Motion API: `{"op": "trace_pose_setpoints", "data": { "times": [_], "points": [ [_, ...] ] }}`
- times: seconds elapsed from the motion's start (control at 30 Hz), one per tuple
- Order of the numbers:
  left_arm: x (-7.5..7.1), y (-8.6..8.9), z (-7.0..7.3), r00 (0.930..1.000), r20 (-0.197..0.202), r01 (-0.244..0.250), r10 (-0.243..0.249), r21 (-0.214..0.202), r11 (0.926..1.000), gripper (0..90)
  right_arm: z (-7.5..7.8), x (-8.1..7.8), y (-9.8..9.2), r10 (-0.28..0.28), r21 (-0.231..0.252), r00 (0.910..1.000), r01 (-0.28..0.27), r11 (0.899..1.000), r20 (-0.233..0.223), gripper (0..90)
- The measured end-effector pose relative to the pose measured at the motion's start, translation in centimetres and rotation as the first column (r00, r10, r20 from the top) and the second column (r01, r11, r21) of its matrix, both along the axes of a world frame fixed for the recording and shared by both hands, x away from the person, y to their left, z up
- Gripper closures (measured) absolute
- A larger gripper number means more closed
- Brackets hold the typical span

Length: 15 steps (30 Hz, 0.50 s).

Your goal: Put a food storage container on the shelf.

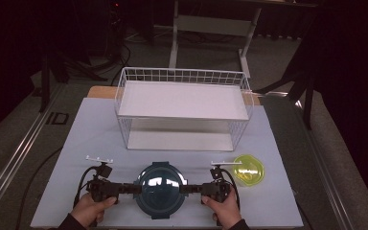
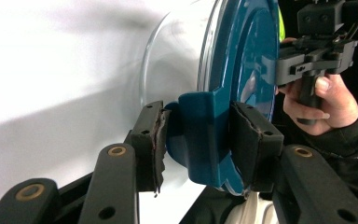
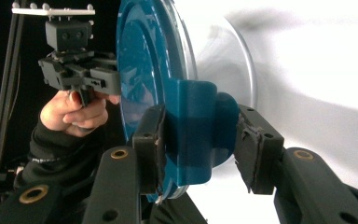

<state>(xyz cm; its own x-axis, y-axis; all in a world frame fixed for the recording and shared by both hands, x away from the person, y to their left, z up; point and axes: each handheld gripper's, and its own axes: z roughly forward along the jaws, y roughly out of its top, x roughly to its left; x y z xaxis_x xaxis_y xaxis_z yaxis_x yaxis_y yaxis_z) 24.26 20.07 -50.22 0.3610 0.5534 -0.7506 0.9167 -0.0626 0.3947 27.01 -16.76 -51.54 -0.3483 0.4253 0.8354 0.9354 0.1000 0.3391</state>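
- A round clear-glass container (image 1: 160, 189) with a smooth teal plastic lid sits on the matte white table (image 1: 76, 139), near its front edge.
- The left hand-held gripper (image 1: 135, 188) is closed on the lid's left latch tab (image 2: 200, 135), its worn black pads (image 2: 154, 142) pressing both faces of the tab.
- The right hand-held gripper (image 1: 184, 189) clamps the opposite latch tab (image 3: 196, 130) the same way.
- A small translucent yellow bowl (image 1: 248, 170) rests just right of the container.
- A white wire basket rack (image 1: 182, 108) with two flat shelves stands behind, farther back on the table.
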Motion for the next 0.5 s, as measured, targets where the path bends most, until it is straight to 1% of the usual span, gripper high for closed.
{"op": "trace_pose_setpoints", "data": {
  "times": [0.03,0.07,0.1,0.13,0.17,0.23,0.27,0.33,0.37,0.4,0.43,0.5],
  "points": [
    [-0.1,-0.1,0.0,1.0,-0.004,-0.006,0.006,-0.003,1.0,56.6,0.0,0.0,0.0,0.0,0.0,1.0,0.0,1.0,0.0,56.3],
    [0.0,-0.2,-0.1,0.9999,-0.01,-0.006,0.006,-0.006,1.0,56.9,0.2,-0.1,-0.1,-0.014,-0.009,0.9999,0.014,1.0,0.009,56.2],
    [0.0,-0.3,-0.2,0.9999,-0.016,-0.006,0.006,-0.016,0.9999,56.9,0.4,-0.1,-0.3,-0.018,-0.011,0.9998,0.018,1.0,0.01,56.3],
    [0.1,-0.4,-0.2,0.9998,-0.017,-0.006,0.006,-0.021,0.9998,56.9,0.4,-0.1,-0.3,-0.018,-0.011,0.9998,0.018,1.0,0.01,56.3],
    [0.3,-0.7,-0.1,0.9999,-0.012,-0.001,0.0,-0.028,0.9996,57.0,0.6,0.0,-0.5,-0.025,-0.018,0.9994,0.026,1.0,0.022,56.3],
    [0.4,-0.8,0.0,1.0,-0.009,-0.001,0.0,-0.029,0.9996,57.0,0.8,0.0,-0.7,-0.03,-0.013,0.9992,0.031,0.999,0.026,56.3],
    [0.5,-0.9,0.2,1.0,-0.004,0.005,-0.005,-0.028,0.9996,57.0,1.1,0.0,-1.0,-0.036,-0.014,0.9987,0.036,0.999,0.037,56.3],
    [0.7,-1.1,0.7,1.0,0.004,0.004,-0.004,-0.026,0.9997,57.0,1.3,0.0,-1.1,-0.037,-0.013,0.9984,0.038,0.999,0.041,56.3],
    [0.9,-1.3,1.2,0.9999,0.012,0.005,-0.004,-0.029,0.9996,57.0,1.8,0.1,-1.3,-0.041,-0.012,0.9977,0.042,0.999,0.053,56.3],
    [0.9,-1.3,1.2,0.9999,0.012,0.005,-0.004,-0.029,0.9996,57.0,1.8,0.1,-1.3,-0.041,-0.012,0.9977,0.042,0.999,0.053,56.3],
    [1.2,-1.5,1.8,0.9998,0.019,0.005,-0.005,-0.025,0.9997,57.0,2.3,0.2,-1.5,-0.049,-0.009,0.9968,0.049,0.999,0.063,56.3],
    [1.4,-1.6,2.0,0.9997,0.023,0.006,-0.005,-0.027,0.9996,57.0,2.8,0.3,-1.7,-0.058,-0.005,0.9958,0.059,0.998,0.071,56.3]
  ]
}}
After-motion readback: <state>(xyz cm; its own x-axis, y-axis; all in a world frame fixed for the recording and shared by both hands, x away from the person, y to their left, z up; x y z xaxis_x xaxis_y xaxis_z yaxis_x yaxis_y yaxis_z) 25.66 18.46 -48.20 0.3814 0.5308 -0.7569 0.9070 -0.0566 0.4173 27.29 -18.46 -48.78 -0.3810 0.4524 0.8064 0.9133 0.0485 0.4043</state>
